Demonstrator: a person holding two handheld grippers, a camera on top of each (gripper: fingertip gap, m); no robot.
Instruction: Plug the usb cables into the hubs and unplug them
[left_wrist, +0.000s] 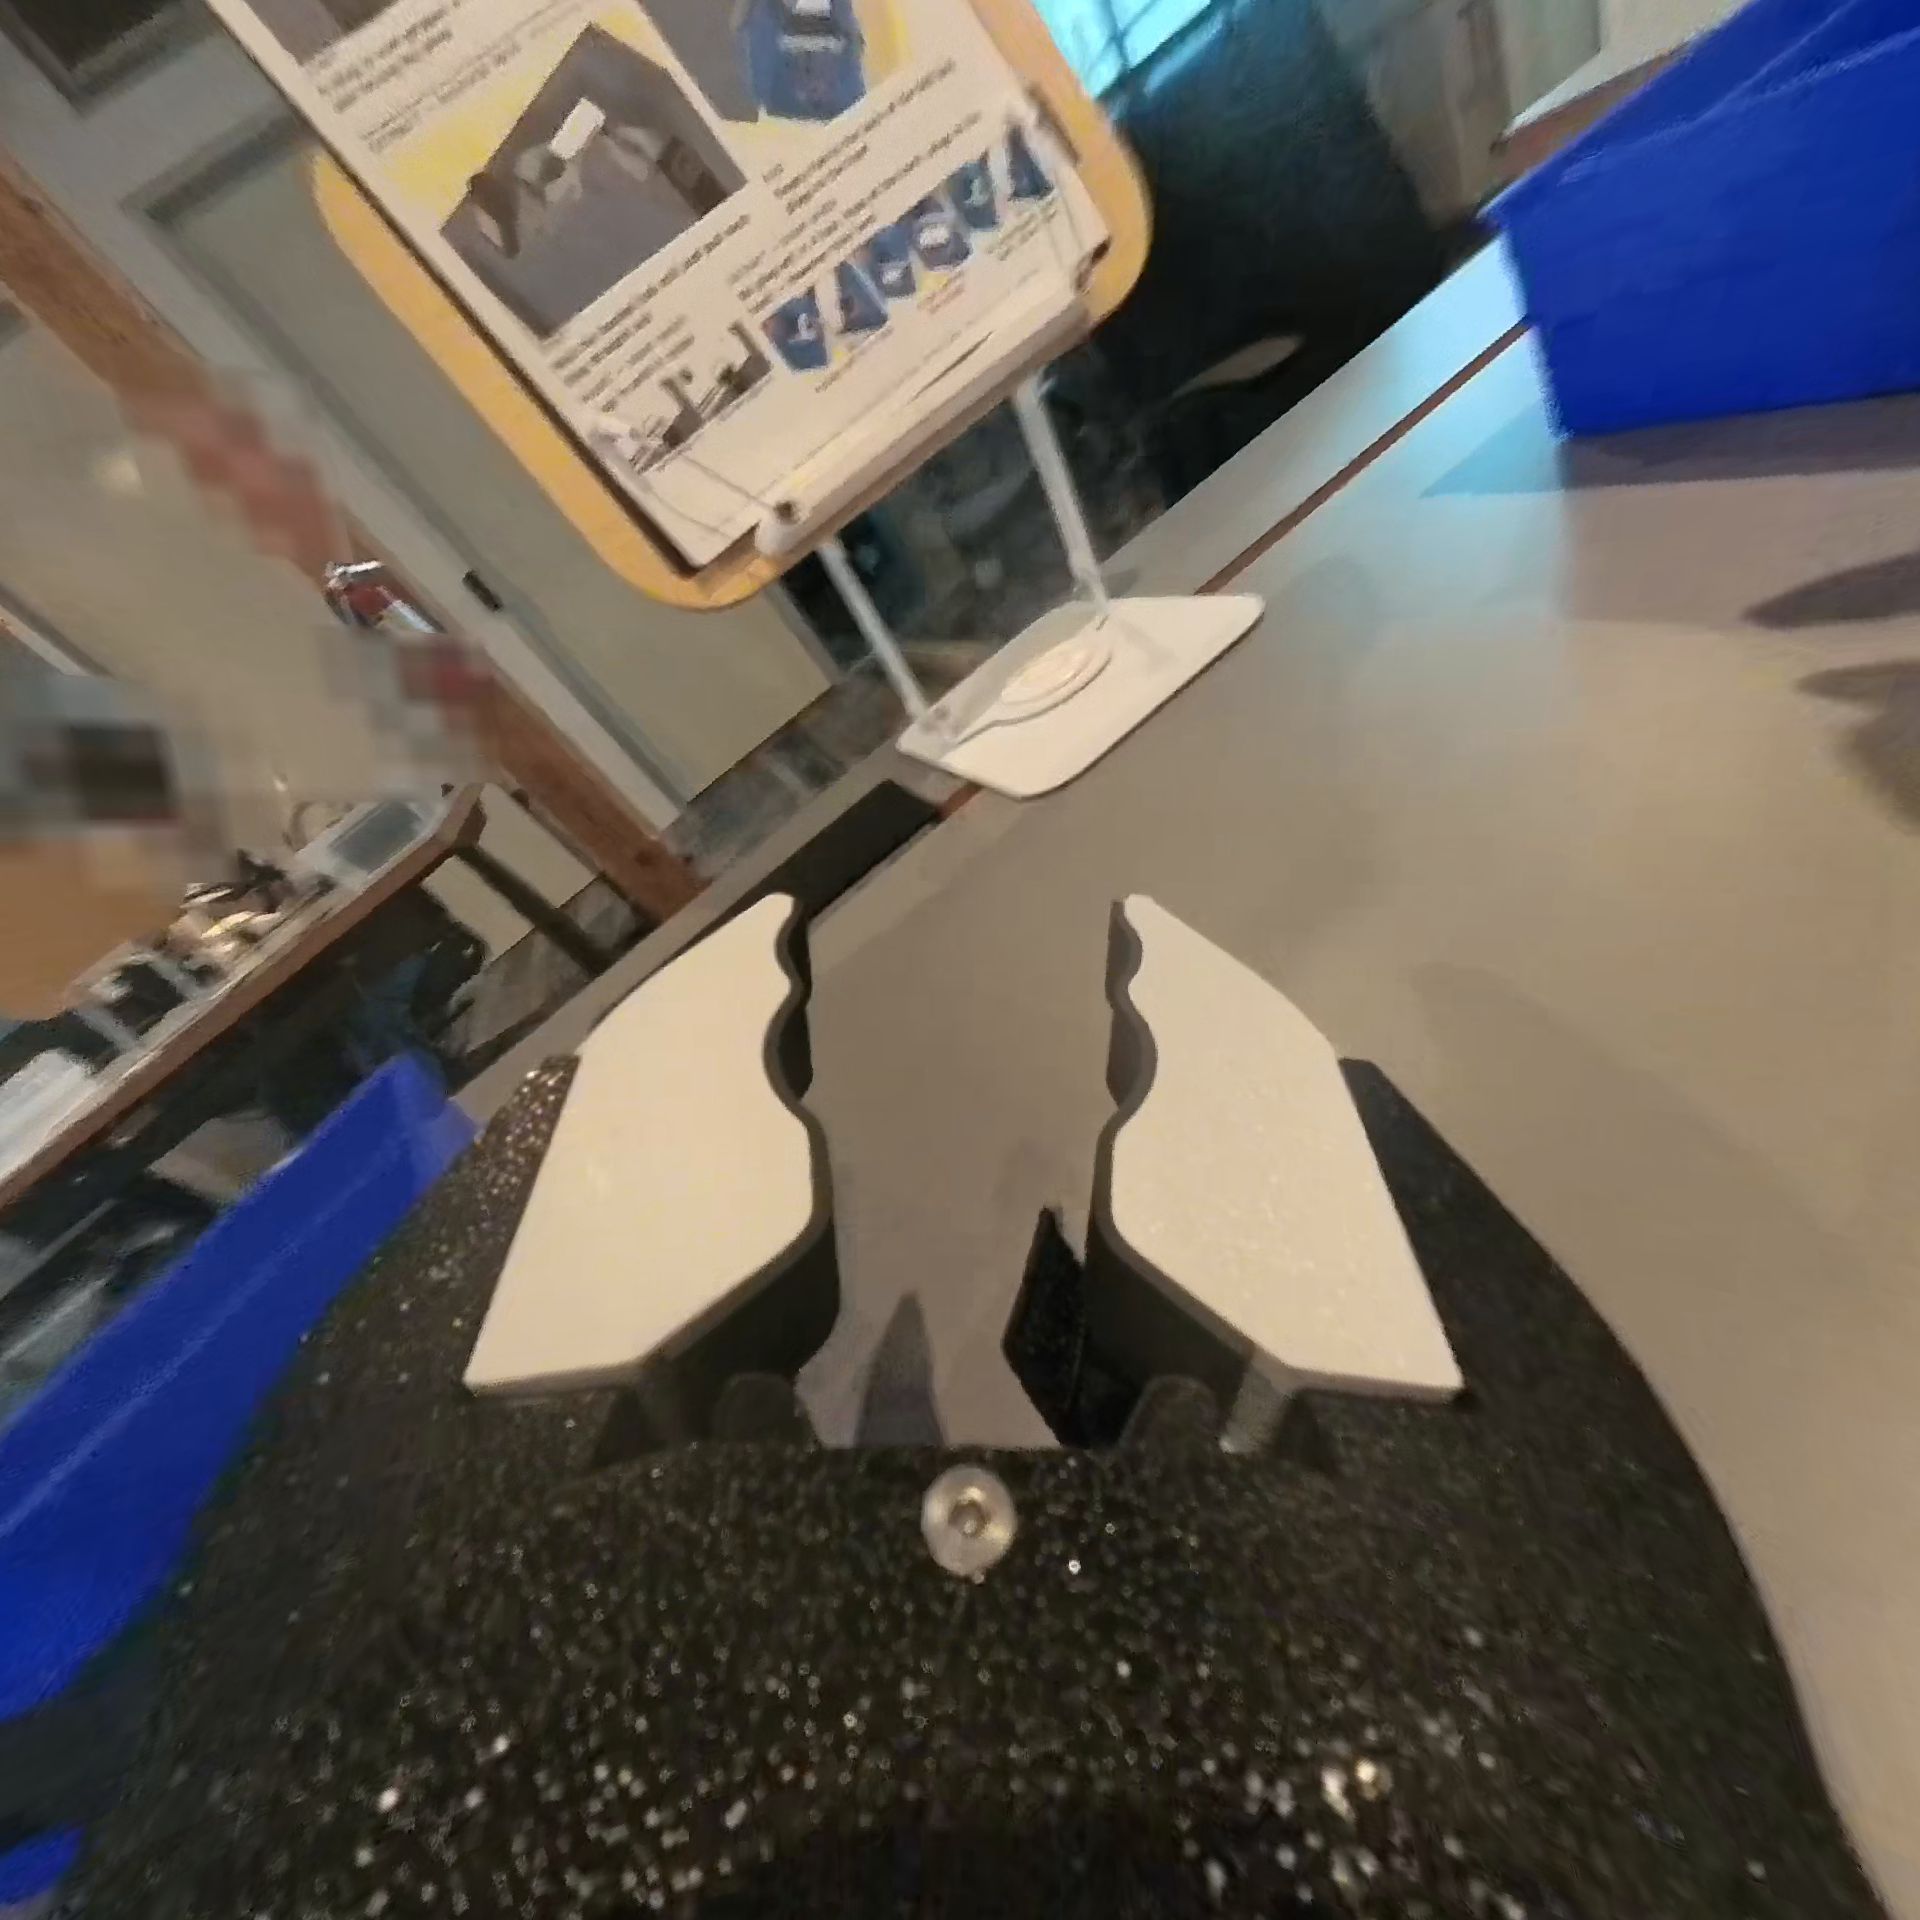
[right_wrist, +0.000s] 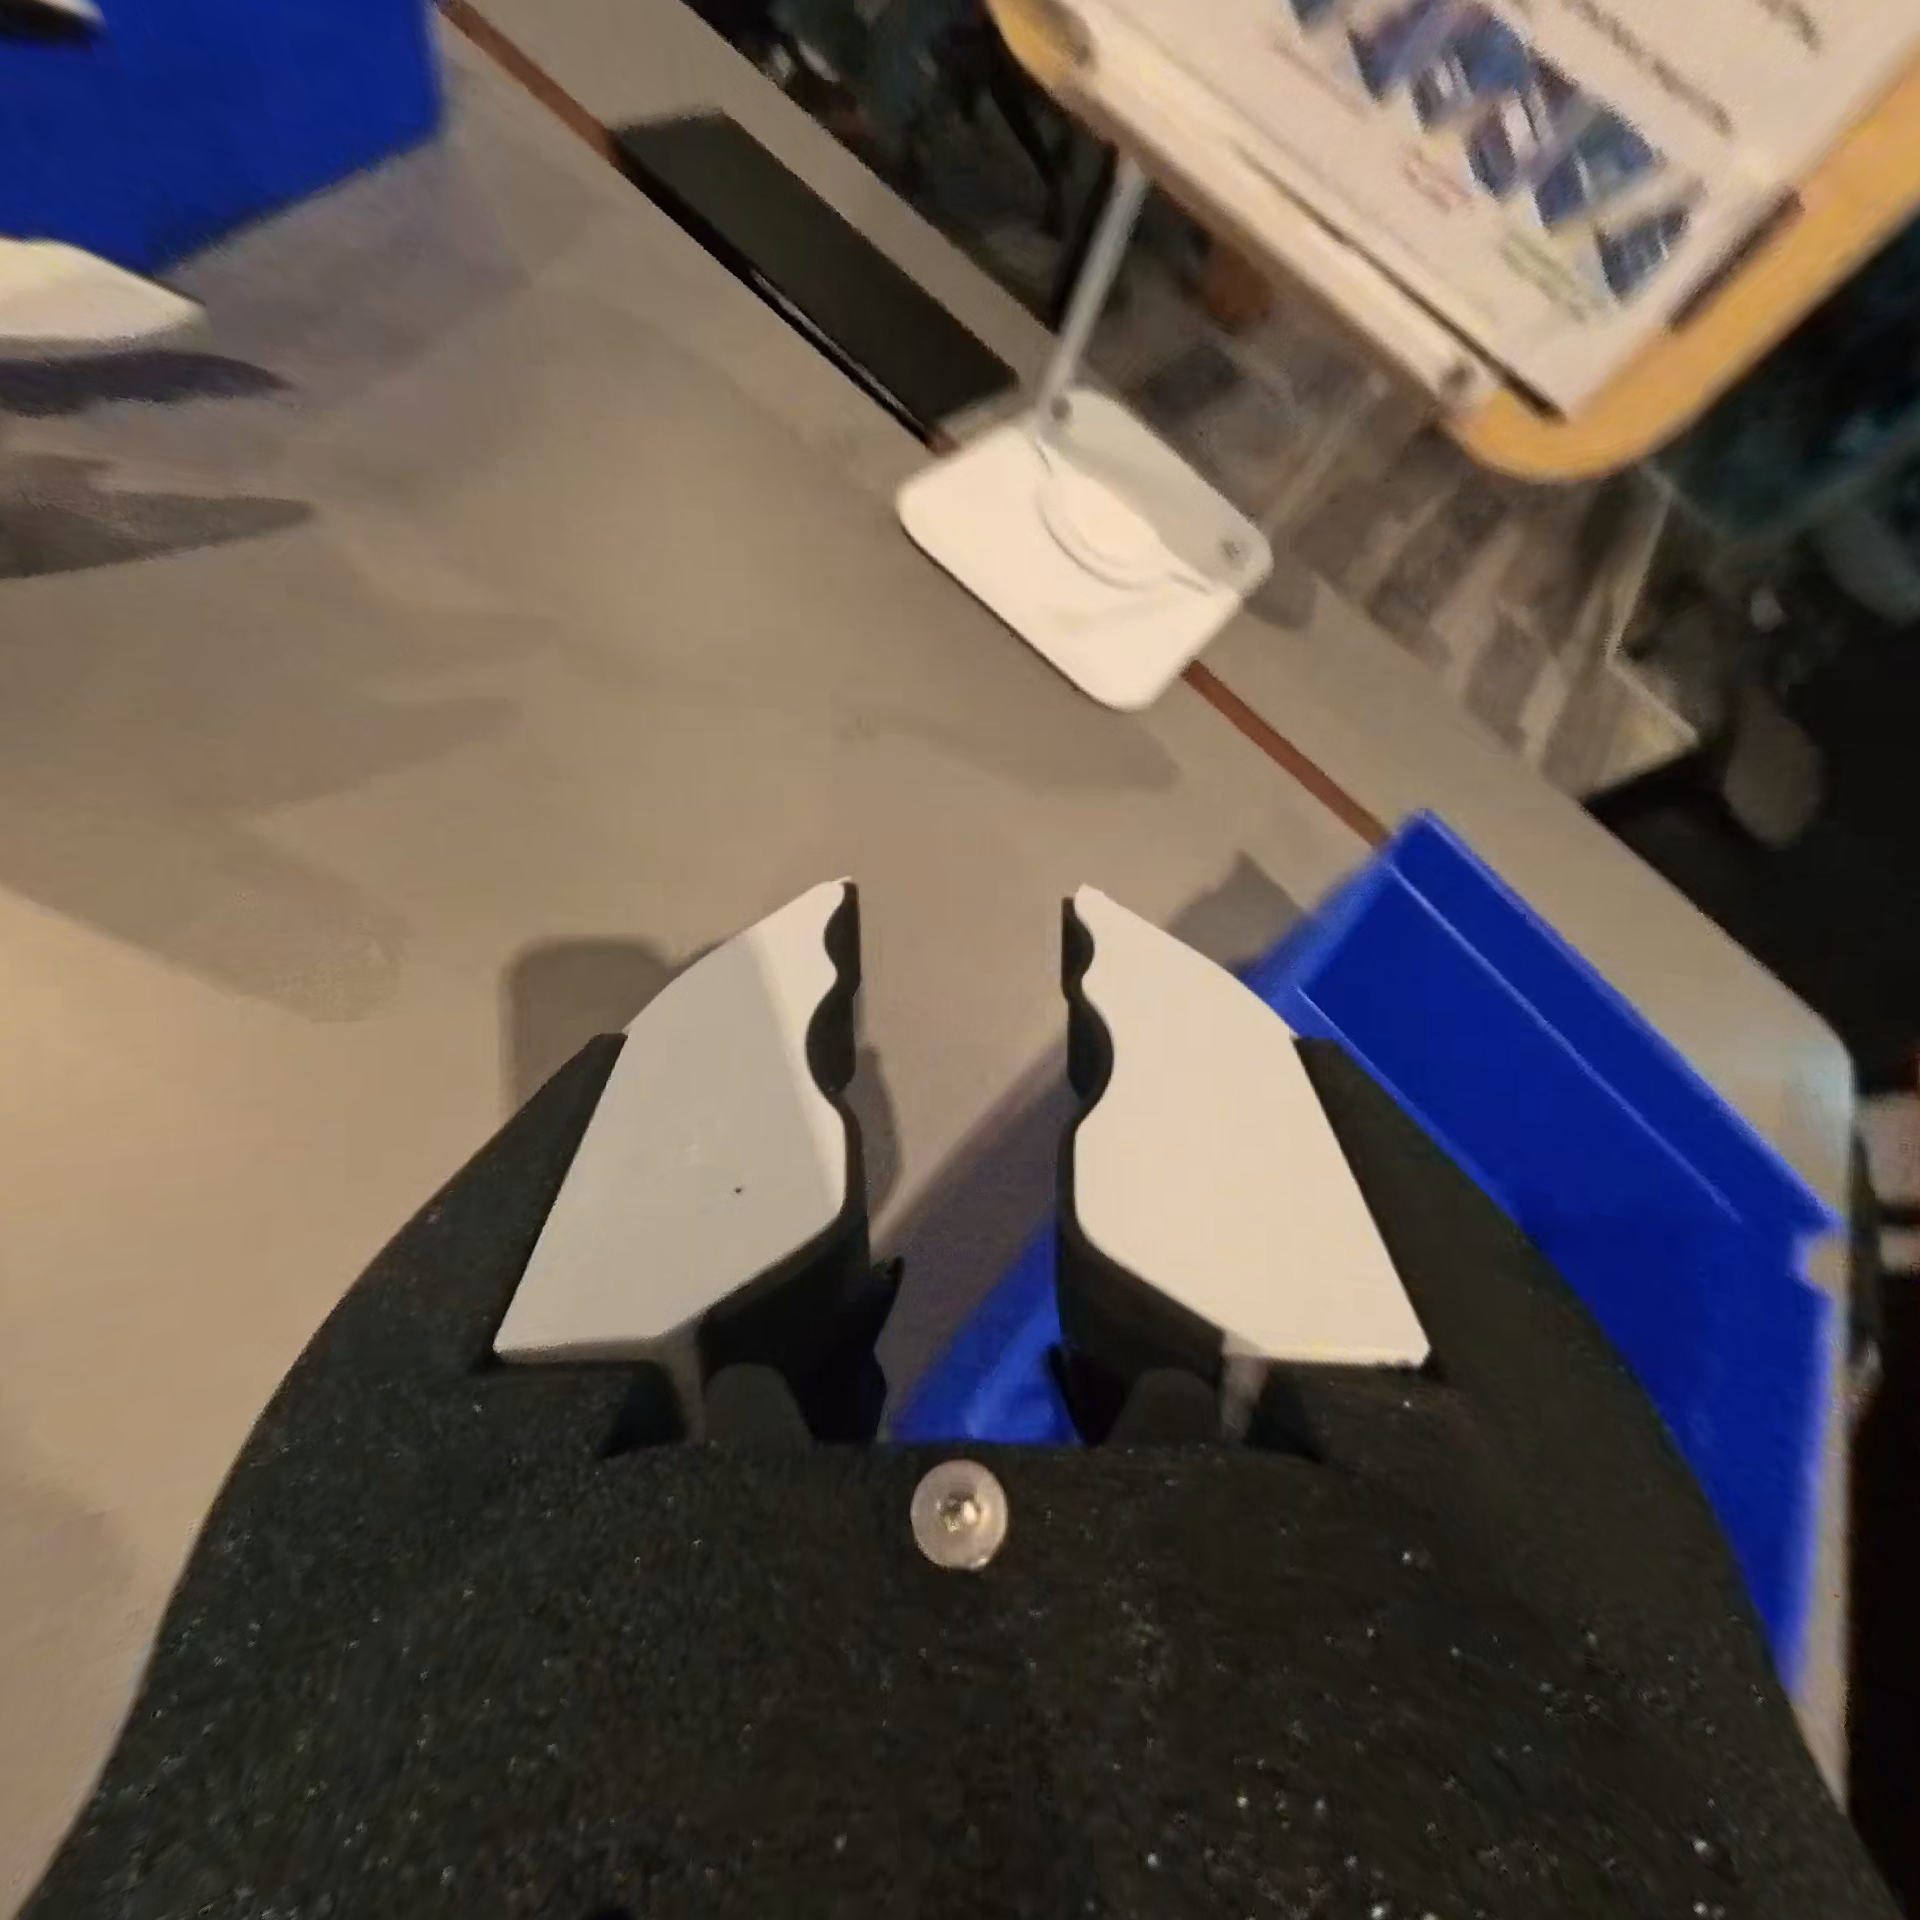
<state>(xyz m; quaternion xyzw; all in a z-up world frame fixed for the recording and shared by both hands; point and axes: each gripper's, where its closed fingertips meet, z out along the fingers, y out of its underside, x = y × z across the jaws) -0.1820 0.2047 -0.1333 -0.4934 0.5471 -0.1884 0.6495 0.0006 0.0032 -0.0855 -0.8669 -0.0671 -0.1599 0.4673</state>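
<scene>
No USB cable or hub shows in either view. My left gripper (left_wrist: 956, 920) is open and empty, with white fingers (left_wrist: 675, 1174) on a black speckled body, held low over the grey table (left_wrist: 1455, 935). My right gripper (right_wrist: 961, 904) is open and empty, above the grey table (right_wrist: 520, 779) near a blue bin (right_wrist: 1558, 1122). At the left edge of the right wrist view a blurred white shape (right_wrist: 73, 291) shows; I cannot tell what it is.
A printed sheet on a yellow-edged board stands on a white-based stand at the table's far edge (left_wrist: 1081, 686) (right_wrist: 1091, 551). Blue bins sit at the far right (left_wrist: 1714, 229) and near left (left_wrist: 156, 1351) of the left wrist view, and one sits top left (right_wrist: 208, 114) in the right wrist view. The grippers' ends are close to 30 centimeters from one another.
</scene>
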